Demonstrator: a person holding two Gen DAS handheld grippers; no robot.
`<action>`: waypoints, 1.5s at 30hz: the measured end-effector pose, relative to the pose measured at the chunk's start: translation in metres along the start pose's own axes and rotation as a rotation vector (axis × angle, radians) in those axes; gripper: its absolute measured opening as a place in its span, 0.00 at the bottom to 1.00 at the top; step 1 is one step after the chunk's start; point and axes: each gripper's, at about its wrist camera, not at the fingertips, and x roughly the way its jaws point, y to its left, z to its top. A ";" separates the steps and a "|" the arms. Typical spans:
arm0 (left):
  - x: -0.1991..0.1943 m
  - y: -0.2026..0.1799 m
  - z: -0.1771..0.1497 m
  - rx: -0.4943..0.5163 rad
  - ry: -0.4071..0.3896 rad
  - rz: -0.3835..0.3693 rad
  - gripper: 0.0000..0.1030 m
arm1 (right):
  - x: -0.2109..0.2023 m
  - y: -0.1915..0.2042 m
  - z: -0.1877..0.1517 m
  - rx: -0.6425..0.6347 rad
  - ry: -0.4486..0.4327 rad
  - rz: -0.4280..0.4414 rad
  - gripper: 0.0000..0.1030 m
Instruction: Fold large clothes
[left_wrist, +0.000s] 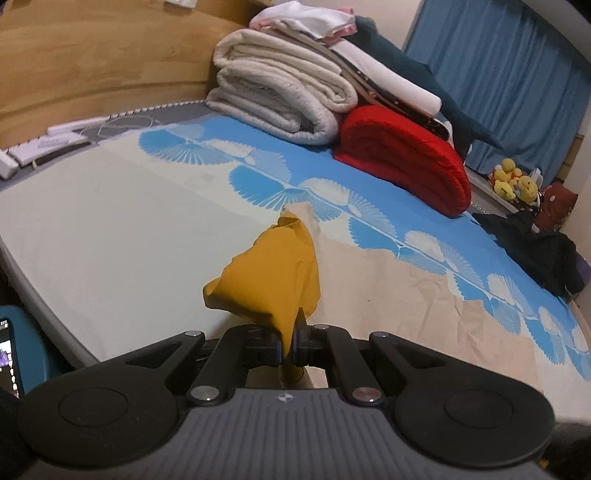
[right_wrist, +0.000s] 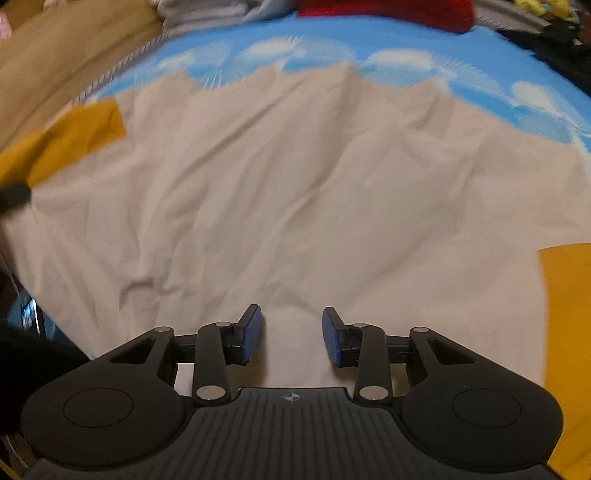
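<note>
Left wrist view. Left tongs (left_wrist: 289, 345) at lower centre of the frame, pads pinched tight on a bunched fold of mustard-yellow cloth (left_wrist: 271, 278). The cloth rises from the pads as a puffed, creased lump toward the frame centre and tapers to a small point at its top; a short strip also hangs below the pads. The fabric is thin and matte, no print visible. Behind it lies the bed (left_wrist: 92, 229), covered by a pale sheet with a blue fan-patterned band (left_wrist: 332, 192) running from centre to right edge. A beige garment (left_wrist: 424, 314), wrinkled, spreads over the lower right part of the bed. Upper centre: stack of folded cream blankets (left_wrist: 280, 96); just right of it a folded red blanket (left_wrist: 406, 158). Blue curtain (left_wrist: 517, 74) at upper right. Yellow plush toys (left_wrist: 511, 181) at the right edge. Wooden headboard (left_wrist: 92, 62) at upper left.

Right wrist view, blurred. Right tongs (right_wrist: 292, 334) at lower centre, blue pads parted by a moderate gap, nothing between them; they hang over the beige garment (right_wrist: 295, 192). The garment fills most of the frame, flat on the bed, with many soft creases. A mustard-yellow panel (right_wrist: 74, 136) shows at the left edge, and another mustard-yellow area (right_wrist: 569, 332) at the lower right edge. Whether these belong to the same garment as the beige cloth, I cannot tell. The blue patterned band (right_wrist: 332, 48) crosses the top.
</note>
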 end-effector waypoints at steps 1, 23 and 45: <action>-0.002 -0.006 0.000 0.016 -0.009 -0.004 0.05 | -0.012 -0.004 -0.002 0.004 -0.047 -0.004 0.36; -0.067 -0.380 -0.167 0.863 0.021 -0.577 0.06 | -0.257 -0.282 -0.077 0.279 -0.818 -0.175 0.38; 0.062 -0.245 -0.050 0.641 0.236 -0.396 0.61 | -0.108 -0.247 -0.058 0.218 -0.065 -0.114 0.45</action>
